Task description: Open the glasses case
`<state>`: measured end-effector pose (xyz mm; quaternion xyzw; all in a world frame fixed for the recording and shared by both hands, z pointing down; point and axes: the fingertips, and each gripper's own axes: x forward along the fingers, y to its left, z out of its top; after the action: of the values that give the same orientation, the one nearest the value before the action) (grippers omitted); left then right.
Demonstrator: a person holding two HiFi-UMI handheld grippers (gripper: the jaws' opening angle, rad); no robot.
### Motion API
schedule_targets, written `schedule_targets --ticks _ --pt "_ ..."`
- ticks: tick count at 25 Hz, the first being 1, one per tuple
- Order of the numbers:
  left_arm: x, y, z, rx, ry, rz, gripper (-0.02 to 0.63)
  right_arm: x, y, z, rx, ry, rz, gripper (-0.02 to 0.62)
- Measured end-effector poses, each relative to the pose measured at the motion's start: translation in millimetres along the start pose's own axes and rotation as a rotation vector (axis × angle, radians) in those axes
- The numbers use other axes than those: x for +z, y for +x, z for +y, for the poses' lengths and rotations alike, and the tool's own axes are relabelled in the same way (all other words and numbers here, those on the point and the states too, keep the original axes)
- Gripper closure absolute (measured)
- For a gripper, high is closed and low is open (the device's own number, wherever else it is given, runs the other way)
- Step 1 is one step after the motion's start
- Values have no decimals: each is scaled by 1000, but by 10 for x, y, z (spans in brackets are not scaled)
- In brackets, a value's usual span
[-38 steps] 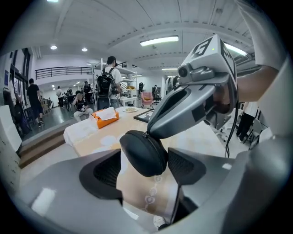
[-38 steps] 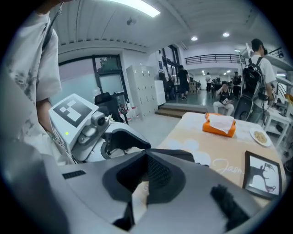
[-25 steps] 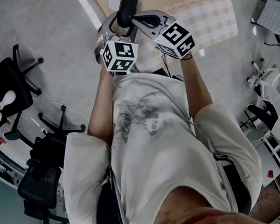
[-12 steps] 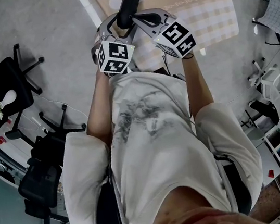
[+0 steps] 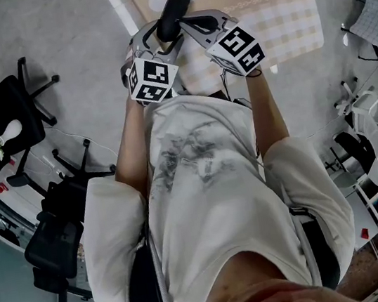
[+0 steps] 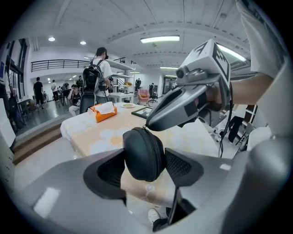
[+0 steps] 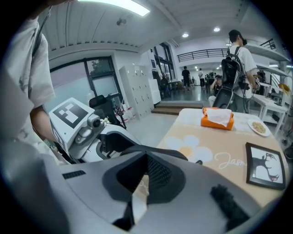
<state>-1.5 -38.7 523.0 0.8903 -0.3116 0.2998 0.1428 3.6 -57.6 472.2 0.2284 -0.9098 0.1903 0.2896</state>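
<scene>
The left tool [image 6: 144, 168] clamps the case [image 5: 171, 13] in the air over the surface's [image 5: 282, 18] edge. The right tool [image 7: 145, 171], jaws together, sits at its zip [image 6: 157, 153]. Since a second ago the tools have drifted slightly apart, so the zip is probably starting. The case's long axis points away from the person [image 5: 208, 179], far end tipped right.

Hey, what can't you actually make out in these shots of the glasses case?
- Whether the right gripper's shut fingers pinch the zipper pull: hidden by the fingers themselves in right gripper view; too small in left gripper view.
- Glasses case contents: case closed.
- Case's lower end: head view, left gripper covers it.
</scene>
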Motion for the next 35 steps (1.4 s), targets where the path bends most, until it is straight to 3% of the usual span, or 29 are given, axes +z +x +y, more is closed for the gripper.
schedule_targets --ticks 6,11,15,20,29,35 --pt "-179 -138 59 -23 -18 -6 322 -4 145 106 1 7 5 581" --pt "189 205 -83 -44 -40 -3 322 -50 -176 -330 1 21 0 581" --pt "1 36 11 -49 -46 -5 324 -18 11 -168 -9 18 5 580" --pt "155 189 -63 -55 -43 -1 324 -59 -135 -402 -24 23 7 580" --pt "-80 2 34 -54 -47 -2 324 -60 90 -286 -46 23 21 580" --pt "58 186 -37 -59 -56 13 325 -113 -37 -556 -55 40 27 580"
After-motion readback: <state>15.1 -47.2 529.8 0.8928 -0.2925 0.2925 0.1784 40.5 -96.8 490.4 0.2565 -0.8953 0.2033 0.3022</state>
